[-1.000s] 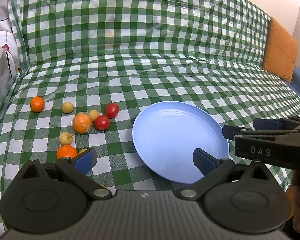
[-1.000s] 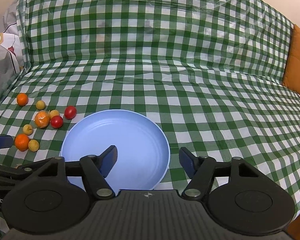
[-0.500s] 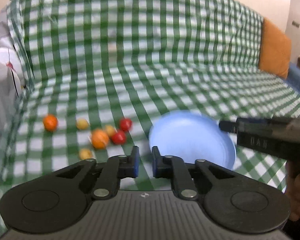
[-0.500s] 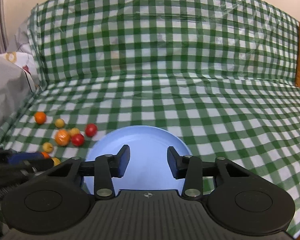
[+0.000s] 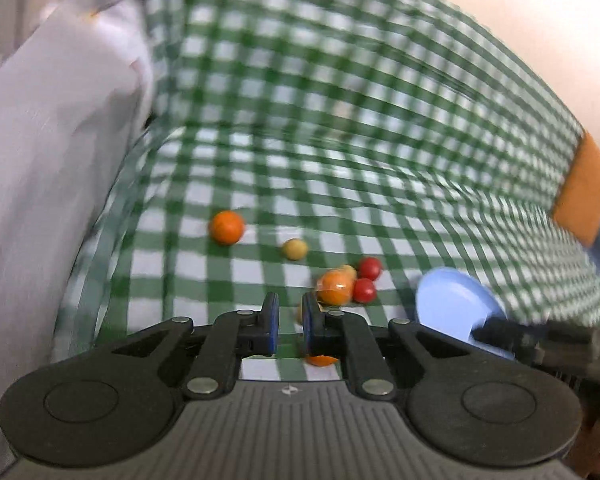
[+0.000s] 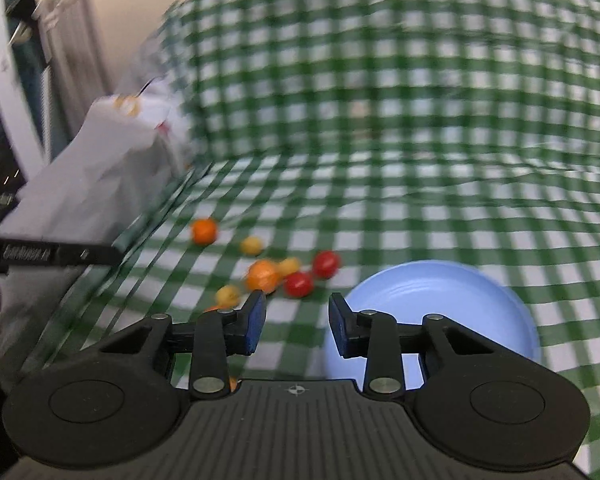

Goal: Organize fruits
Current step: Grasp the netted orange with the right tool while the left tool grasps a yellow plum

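Several small fruits lie on the green checked cloth: an orange [image 5: 227,227], a yellow fruit [image 5: 295,249], a wrapped orange [image 5: 334,288] and two red tomatoes [image 5: 369,268]. My left gripper [image 5: 290,320] hovers just short of them, shut with nothing held. Another orange [image 5: 320,360] peeks out under its fingers. The blue plate [image 5: 456,308] lies empty to the right. In the right wrist view my right gripper [image 6: 296,320] is closing, with nothing between its jaws. It hangs between the tomatoes [image 6: 298,284] and the plate [image 6: 440,300].
A white bag [image 5: 40,200] stands against the cloth's left edge. An orange cushion [image 5: 584,192] sits at the far right. The cloth rises up a backrest behind the fruits. Each gripper shows in the other's view, the left gripper [image 6: 60,256] at the left edge.
Both views have swung left, so the fruits sit nearer the middle and the plate further right. The left jaws went from wide open to shut. The right jaws have narrowed.
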